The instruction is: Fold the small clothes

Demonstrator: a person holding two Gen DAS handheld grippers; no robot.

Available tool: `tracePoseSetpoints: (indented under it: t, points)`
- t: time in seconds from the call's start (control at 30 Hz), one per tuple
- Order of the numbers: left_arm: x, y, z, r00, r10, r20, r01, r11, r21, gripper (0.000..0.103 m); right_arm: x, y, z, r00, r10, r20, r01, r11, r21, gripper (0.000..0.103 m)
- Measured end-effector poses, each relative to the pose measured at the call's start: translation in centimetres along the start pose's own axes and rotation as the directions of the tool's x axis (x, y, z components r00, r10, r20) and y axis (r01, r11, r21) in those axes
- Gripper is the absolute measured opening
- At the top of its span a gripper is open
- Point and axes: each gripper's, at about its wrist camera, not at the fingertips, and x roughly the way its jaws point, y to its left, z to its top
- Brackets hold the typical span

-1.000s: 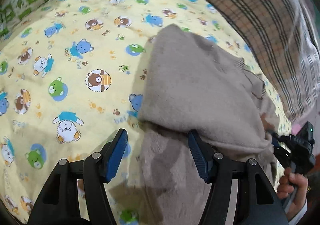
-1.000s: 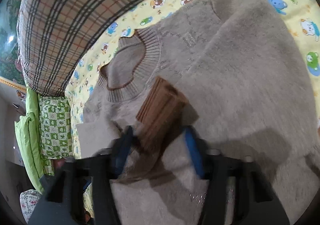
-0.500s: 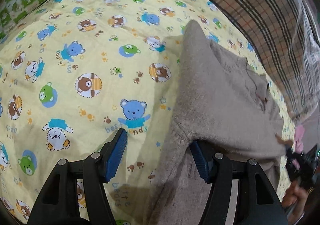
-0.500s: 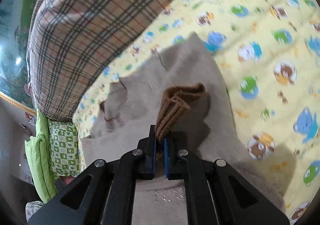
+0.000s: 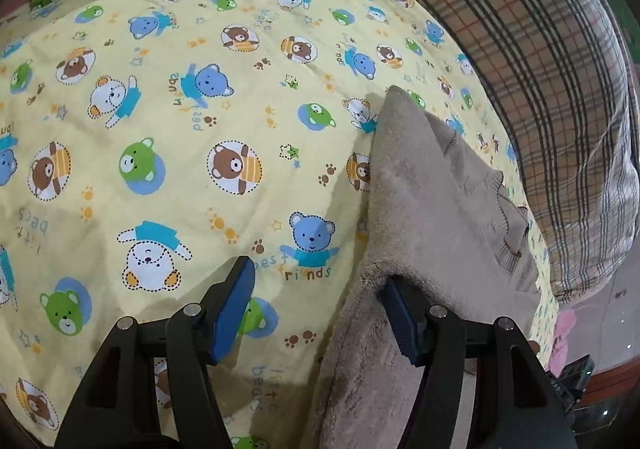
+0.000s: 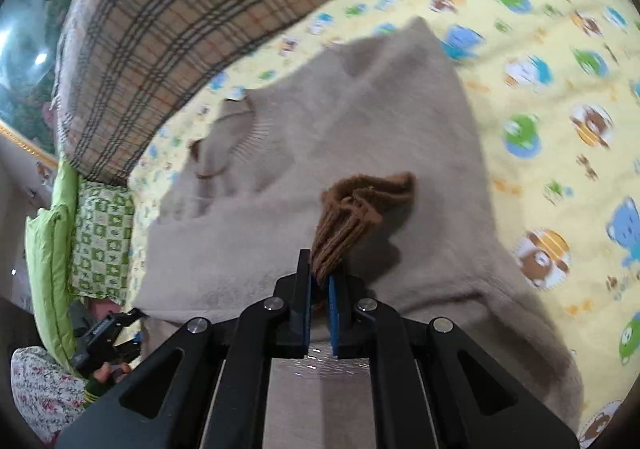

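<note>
A small beige fuzzy sweater (image 6: 360,137) with a ribbed collar (image 6: 228,137) lies on a yellow bear-print sheet (image 5: 180,129). My right gripper (image 6: 319,289) is shut on the sweater's brown ribbed cuff (image 6: 356,209) and holds the sleeve over the sweater's body. In the left wrist view the sweater (image 5: 432,209) fills the right side. My left gripper (image 5: 320,313) is open; its right finger (image 5: 404,325) lies under a fold of the sweater, its left finger (image 5: 232,309) over bare sheet.
A large plaid pillow (image 5: 540,69) lies beyond the sweater, also in the right wrist view (image 6: 168,9). A green checked pillow (image 6: 100,237) is at the left. The left gripper shows small in the right wrist view (image 6: 104,333).
My right gripper has closed on the brown cuff and lifted the sleeve across the sweater. The left gripper has stayed open while the view slid left over more bare sheet.
</note>
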Motion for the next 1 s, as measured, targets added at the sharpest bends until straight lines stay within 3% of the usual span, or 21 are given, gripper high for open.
tracePoseSetpoints:
  t: [0.07, 0.13, 0.2, 0.37, 0.53, 0.63, 0.77, 0.83, 0.9, 1.0]
  points:
    - [0.0, 0.2, -0.1, 1.000, -0.005, -0.001, 0.005, 1.000, -0.008, 0.064, 0.0, -0.2, -0.1, 1.000, -0.007, 0.000, 0.007, 1.000, -0.009, 0.008]
    - [0.1, 0.2, -0.2, 1.000, -0.009, -0.006, 0.009, 1.000, -0.015, 0.064, 0.6, -0.2, 0.0, 1.000, -0.020, -0.024, 0.020, 1.000, -0.008, 0.017]
    - [-0.2, 0.3, -0.2, 1.000, -0.006, -0.019, 0.006, 1.000, -0.015, 0.064, 1.1, -0.8, -0.1, 0.994, -0.082, -0.073, 0.082, 0.997, 0.008, 0.017]
    - [-1.6, 0.3, -1.4, 0.998, -0.004, -0.066, 0.005, 1.000, 0.013, 0.064, -1.8, -1.2, -0.2, 0.996, -0.080, -0.036, 0.082, 0.995, 0.051, 0.020]
    - [-4.3, -0.1, -5.2, 0.990, -0.005, -0.143, 0.015, 0.997, 0.071, 0.064, -5.5, -0.7, -1.0, 0.998, -0.065, -0.004, 0.065, 0.997, 0.038, 0.024]
    - [-5.8, -0.9, -8.3, 0.979, 0.000, -0.204, 0.024, 0.993, 0.115, 0.066, -7.2, -0.1, -2.0, 0.998, -0.065, 0.004, 0.065, 0.998, 0.023, 0.035]
    - [-7.2, -1.8, -12.6, 0.961, 0.020, -0.276, 0.029, 0.984, 0.175, 0.067, -9.2, 1.1, -3.9, 0.998, -0.059, 0.015, 0.059, 0.998, -0.009, 0.036]
    - [-7.3, -2.2, -14.8, 0.944, 0.035, -0.328, 0.033, 0.980, 0.198, 0.068, -10.1, 1.6, -5.0, 0.998, -0.061, 0.019, 0.062, 0.998, -0.027, 0.037]
    - [-6.8, -2.8, -17.0, 0.918, 0.078, -0.388, 0.021, 0.969, 0.244, 0.067, -11.0, 1.9, -6.2, 0.998, -0.060, 0.018, 0.061, 0.997, -0.044, 0.041]
    - [-6.0, -3.7, -18.9, 0.908, 0.150, -0.391, -0.016, 0.945, 0.326, 0.068, -12.2, 2.0, -8.0, 0.998, -0.064, 0.023, 0.065, 0.997, -0.050, 0.046]
